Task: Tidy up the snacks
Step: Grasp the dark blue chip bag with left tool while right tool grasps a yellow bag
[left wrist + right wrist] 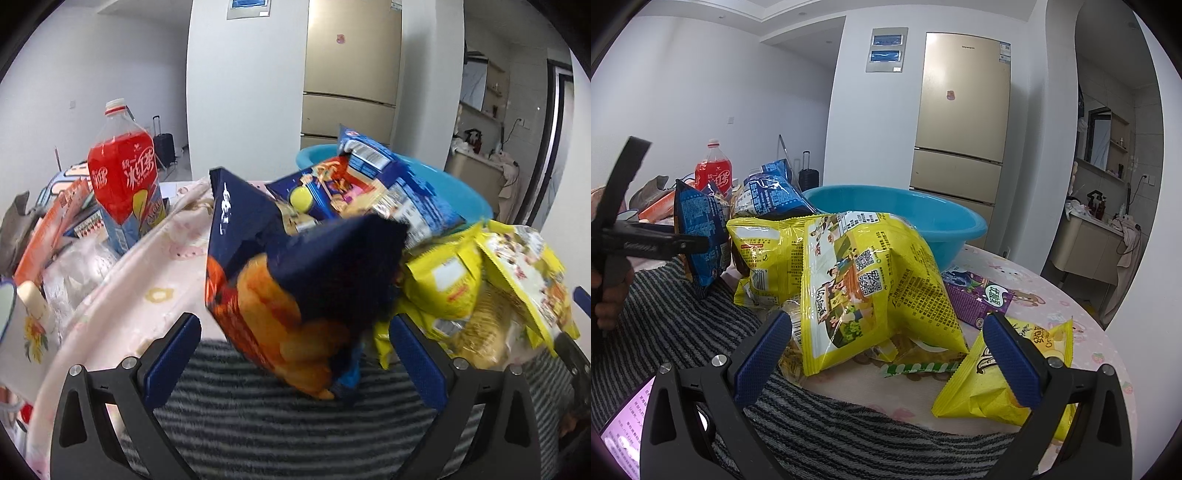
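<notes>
A dark blue chip bag (295, 273) with orange chips printed on it stands between the fingers of my left gripper (295, 350), which is open and not touching it. It also shows in the right wrist view (701, 232). Behind it lie blue snack bags (369, 184) against a light blue basin (461, 192). Yellow snack bags (480, 288) lie to the right. My right gripper (886, 354) is open around the front of a large yellow bag (871, 288). A small yellow bag (1004, 376) lies by its right finger.
A red iced tea bottle (125, 177) and orange boxes (51, 229) stand at the left. A purple box (979, 295) lies near the basin (897, 218). A grey striped cloth (831, 432) covers the table's near edge. A fridge (964, 122) stands behind.
</notes>
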